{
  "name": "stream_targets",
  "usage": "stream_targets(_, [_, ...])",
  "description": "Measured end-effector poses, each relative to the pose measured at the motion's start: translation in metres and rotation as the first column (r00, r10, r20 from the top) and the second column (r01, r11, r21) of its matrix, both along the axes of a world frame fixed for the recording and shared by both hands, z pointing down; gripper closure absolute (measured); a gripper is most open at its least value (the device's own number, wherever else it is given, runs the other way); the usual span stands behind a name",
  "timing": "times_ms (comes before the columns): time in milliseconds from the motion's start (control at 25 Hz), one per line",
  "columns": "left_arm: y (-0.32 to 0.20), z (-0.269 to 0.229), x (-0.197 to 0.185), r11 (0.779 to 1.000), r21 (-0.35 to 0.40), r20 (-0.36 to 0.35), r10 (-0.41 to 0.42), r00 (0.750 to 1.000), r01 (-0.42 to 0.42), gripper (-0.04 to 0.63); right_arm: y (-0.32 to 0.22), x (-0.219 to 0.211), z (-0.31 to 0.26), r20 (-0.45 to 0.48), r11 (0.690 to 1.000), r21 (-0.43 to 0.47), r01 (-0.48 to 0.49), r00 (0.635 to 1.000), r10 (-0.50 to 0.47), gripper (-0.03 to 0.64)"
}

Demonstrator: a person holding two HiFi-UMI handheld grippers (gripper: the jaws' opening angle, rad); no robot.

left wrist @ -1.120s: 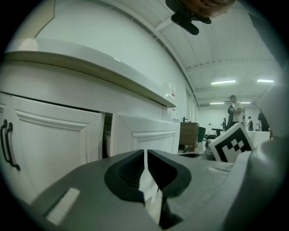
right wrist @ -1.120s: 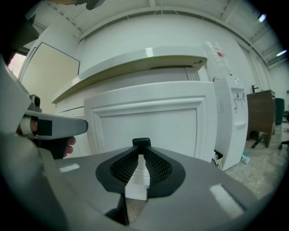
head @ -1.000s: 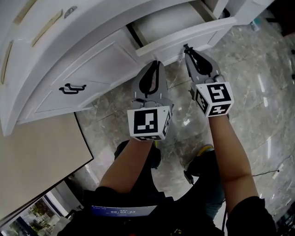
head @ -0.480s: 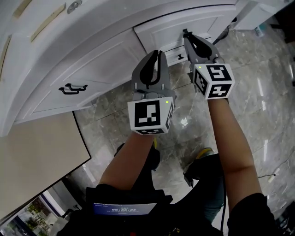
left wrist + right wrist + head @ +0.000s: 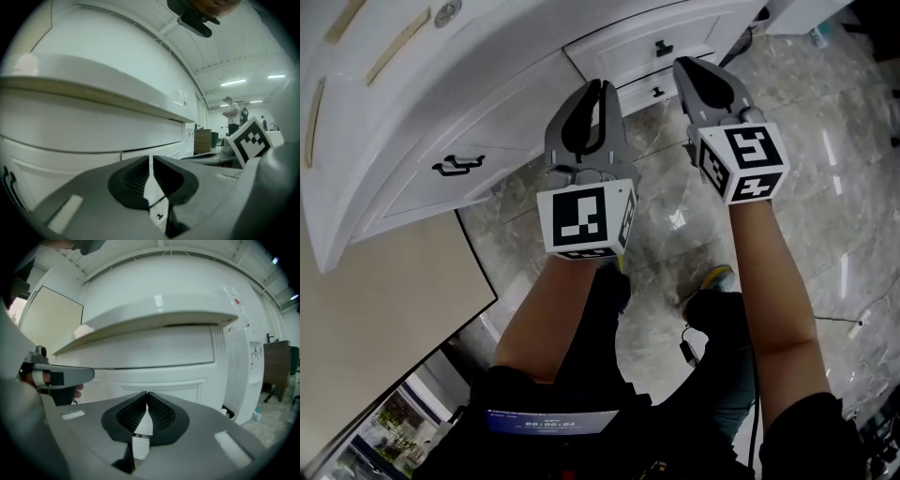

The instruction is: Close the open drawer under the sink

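The white vanity fills the top left of the head view. Its drawer with a small black handle sits flush with the cabinet front, above a second small handle. My left gripper is shut and empty, its tips just short of the cabinet face. To its right, my right gripper is also shut and empty, close to the drawer front, not touching it. The left gripper view has the shut left gripper facing white panels. In the right gripper view my right gripper points at the drawer front.
A cabinet door with a black curled handle lies left of the drawer. A beige panel stands at the lower left. Marble floor spreads to the right, with a cable on it. A person stands far off.
The drawer stood pulled out a second ago and is now pushed flush into the cabinet. Both grippers rode in with it, then drew back slightly.
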State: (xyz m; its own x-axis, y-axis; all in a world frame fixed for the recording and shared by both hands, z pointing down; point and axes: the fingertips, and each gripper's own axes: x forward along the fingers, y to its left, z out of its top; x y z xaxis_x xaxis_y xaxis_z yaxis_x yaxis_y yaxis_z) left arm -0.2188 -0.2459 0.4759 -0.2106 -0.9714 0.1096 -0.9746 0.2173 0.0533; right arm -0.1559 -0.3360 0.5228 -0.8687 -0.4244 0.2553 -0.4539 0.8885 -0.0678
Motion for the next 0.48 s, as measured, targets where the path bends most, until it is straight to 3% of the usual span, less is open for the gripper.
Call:
stream_targets(200, [0.012, -0.097, 0.028, 0.998, -0.024, -0.014, 0.054, 0.998, -0.054, 0.575, 0.032, 0.030, -0.120, 0.023, 1.000, -0.009, -0.018, 1.000, 0.019, 0.578])
stream_targets(480, [0.038, -0.258, 0.071, 0.992, -0.020, 0.026, 0.123, 0.992, -0.123, 0.575, 0.076, 0.066, -0.284, 0.051, 1.000, -0.021, -0.012, 0.999, 0.014, 0.586])
